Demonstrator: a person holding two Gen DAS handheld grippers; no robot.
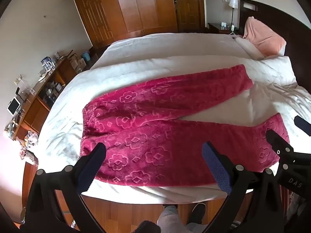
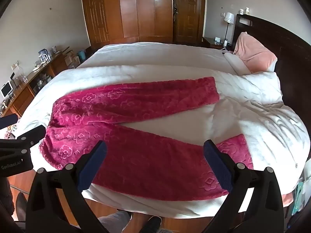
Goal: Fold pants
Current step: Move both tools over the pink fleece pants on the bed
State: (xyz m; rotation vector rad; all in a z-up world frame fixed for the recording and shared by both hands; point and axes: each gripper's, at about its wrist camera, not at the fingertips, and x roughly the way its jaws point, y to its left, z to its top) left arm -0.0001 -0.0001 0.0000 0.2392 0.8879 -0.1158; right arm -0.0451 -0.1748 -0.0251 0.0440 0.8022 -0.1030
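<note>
While pants (image 1: 155, 128) lie flat by bed (image 1: 136, 194) edge — both jaws wide | empty

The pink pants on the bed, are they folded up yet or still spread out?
Spread out. The pants lie flat on the bed, both legs apart in a V, nothing doubled over.

bright daylight from the left (glare at that edge), soft shadows, strong fisheye edge distortion

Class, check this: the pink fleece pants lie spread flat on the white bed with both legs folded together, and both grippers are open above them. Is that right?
Not quite. The pants lie with legs spread apart in a V, white bed showing between them, as the right wrist view shows. The rest holds: left gripper and right gripper are open.
</note>
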